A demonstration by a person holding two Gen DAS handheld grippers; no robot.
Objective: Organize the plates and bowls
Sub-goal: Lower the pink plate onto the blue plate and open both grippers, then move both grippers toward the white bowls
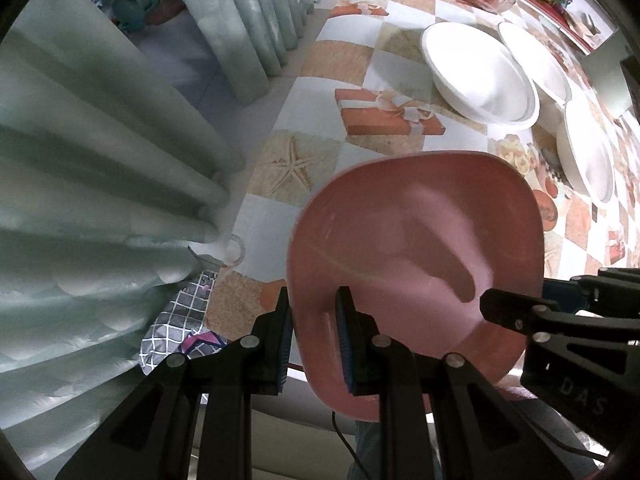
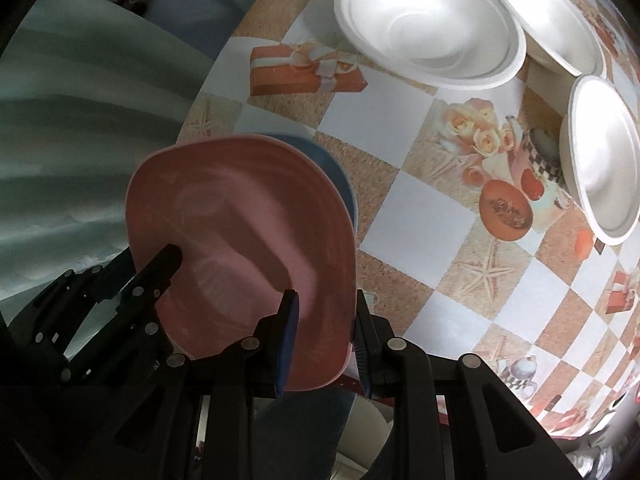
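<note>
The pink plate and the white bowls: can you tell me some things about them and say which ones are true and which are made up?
1. Both grippers hold the square pink plastic plate. True.
2. The round white foam bowls sit on the checkered tablecloth. True.
3. The pink plate lies flat on the table. False: it is held in the air, near the table's edge.
4. The white bowls hold soup. False: they look empty.
5. Something blue peeks out behind the pink plate. True.

Both wrist views close over pink plate [image 1: 416, 248]
</note>
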